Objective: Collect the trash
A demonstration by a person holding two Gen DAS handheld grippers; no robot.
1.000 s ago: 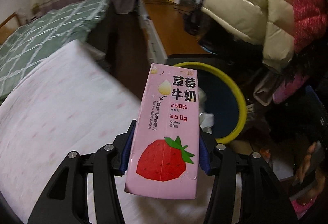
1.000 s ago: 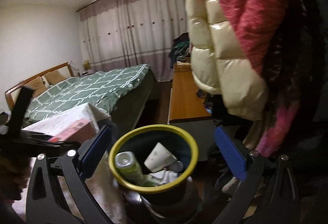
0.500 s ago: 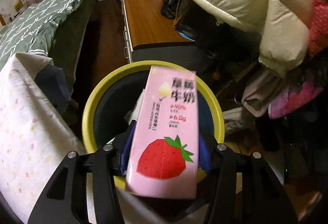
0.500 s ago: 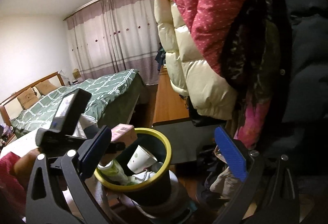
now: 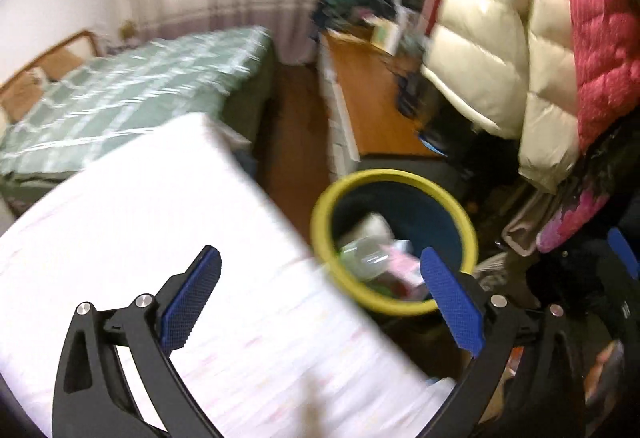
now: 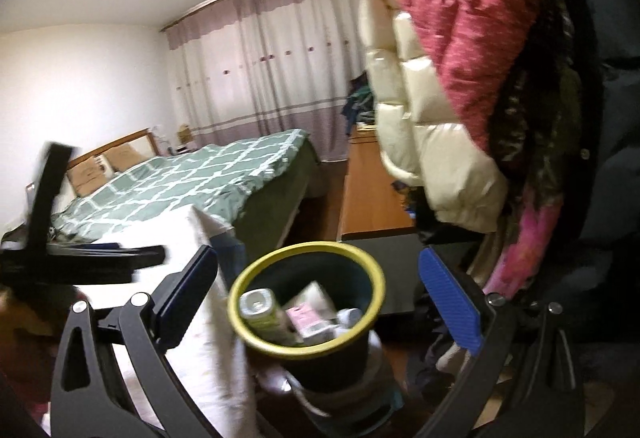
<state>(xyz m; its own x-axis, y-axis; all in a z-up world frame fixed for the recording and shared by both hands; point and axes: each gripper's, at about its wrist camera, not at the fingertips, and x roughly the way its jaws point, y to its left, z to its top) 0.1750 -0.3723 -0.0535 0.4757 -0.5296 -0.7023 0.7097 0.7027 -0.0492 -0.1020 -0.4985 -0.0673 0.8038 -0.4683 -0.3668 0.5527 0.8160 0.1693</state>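
The dark bin with a yellow rim [image 5: 394, 173] stands on the floor beside the white cloth. The pink strawberry milk carton [image 5: 400, 266] lies inside it among a green-labelled bottle [image 6: 260, 308] and a paper cup [image 6: 316, 292]. The carton [image 6: 308, 320] also shows in the right wrist view, in the bin [image 6: 240, 286]. My left gripper [image 5: 318, 254] hovers over the cloth's edge to the left of the bin; its jaws are opening wide and nothing is between them. My right gripper [image 6: 316, 252] is open above and short of the bin, holding nothing.
A white cloth-covered surface [image 5: 160, 238] fills the left. Behind it is a bed with a green checked cover [image 5: 132, 89]. A wooden desk [image 5: 368, 109] runs past the bin. Puffy cream and red jackets [image 5: 520, 37] hang close on the right.
My left gripper let go of the pink carton, which dropped into the bin. Its jaws spread wide and it pulled back to the left and up. The right gripper barely shifted.
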